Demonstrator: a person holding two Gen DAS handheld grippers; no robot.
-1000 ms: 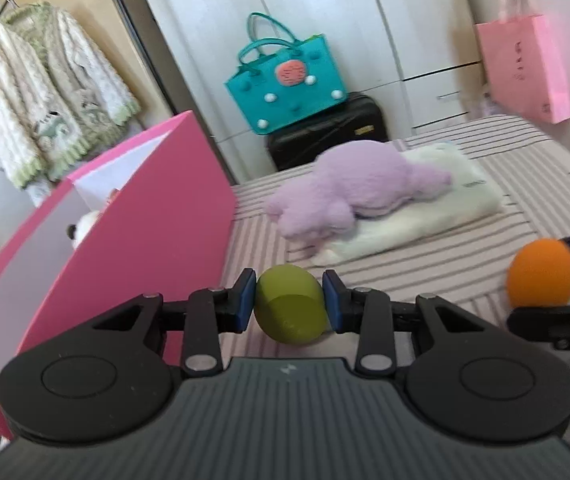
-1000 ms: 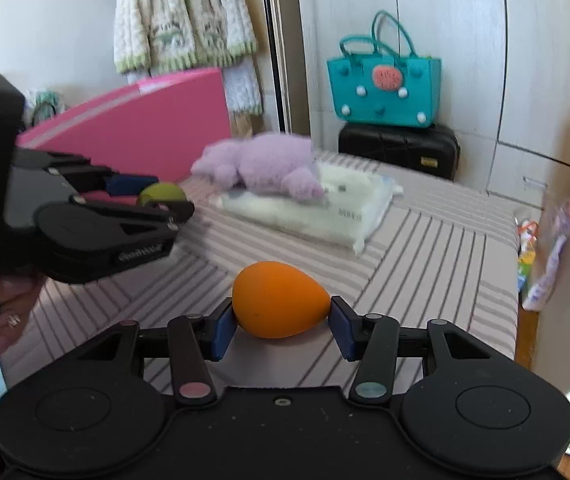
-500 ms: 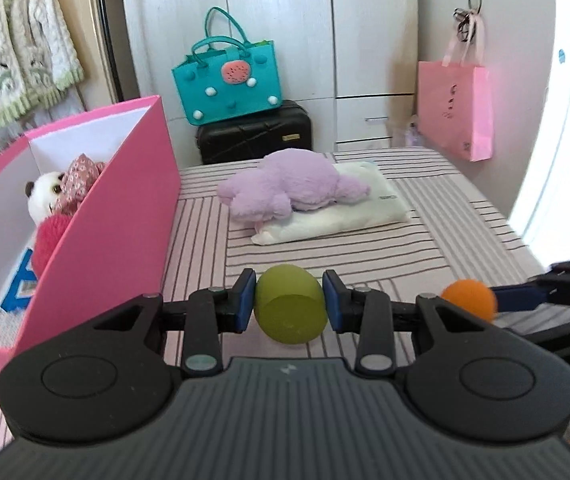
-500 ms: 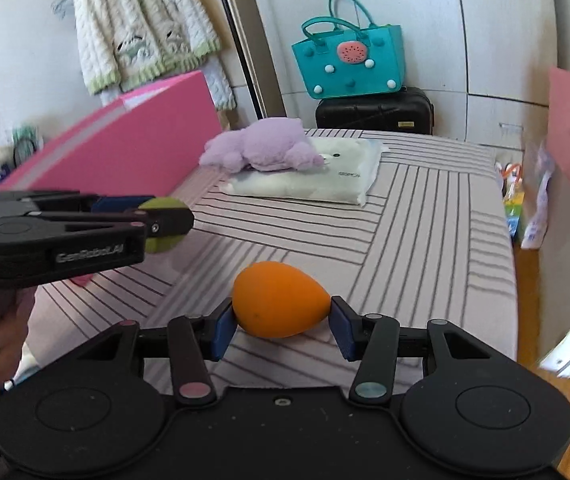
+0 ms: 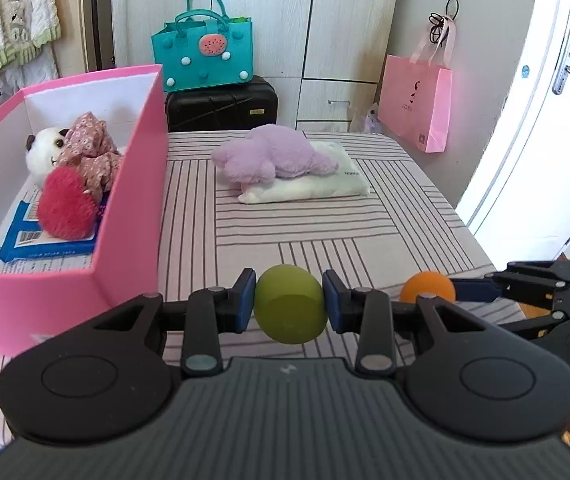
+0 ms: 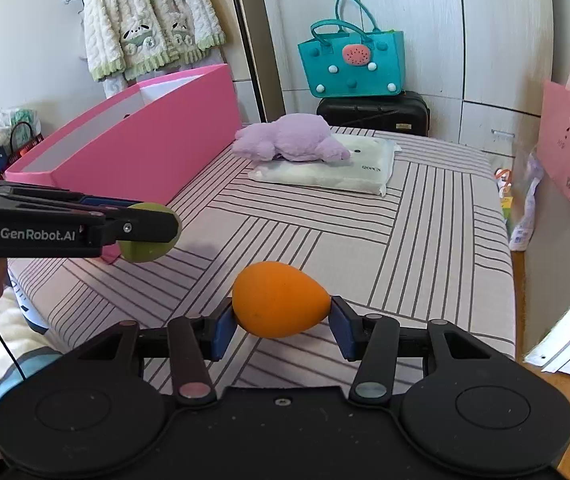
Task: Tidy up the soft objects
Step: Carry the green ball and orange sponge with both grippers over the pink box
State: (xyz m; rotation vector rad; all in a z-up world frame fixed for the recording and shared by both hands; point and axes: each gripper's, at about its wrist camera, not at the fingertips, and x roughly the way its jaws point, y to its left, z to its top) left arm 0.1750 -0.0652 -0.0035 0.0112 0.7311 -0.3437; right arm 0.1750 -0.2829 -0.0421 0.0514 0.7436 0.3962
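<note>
My left tongs [image 5: 289,304] hold a squishy green ball [image 5: 289,305], and my right tongs [image 6: 281,322] hold a smooth orange egg [image 6: 280,299]. Both have swung toward the pink box [image 5: 125,216], so now I see inside: fuzzy toys. Dropping comes next, I think.

Black plastic tongs [image 6: 281,324], blue pads [image 6: 221,330], round pivot discs, white "GenRobot.AI" lettering on left tongs [image 6: 141,226].
</note>
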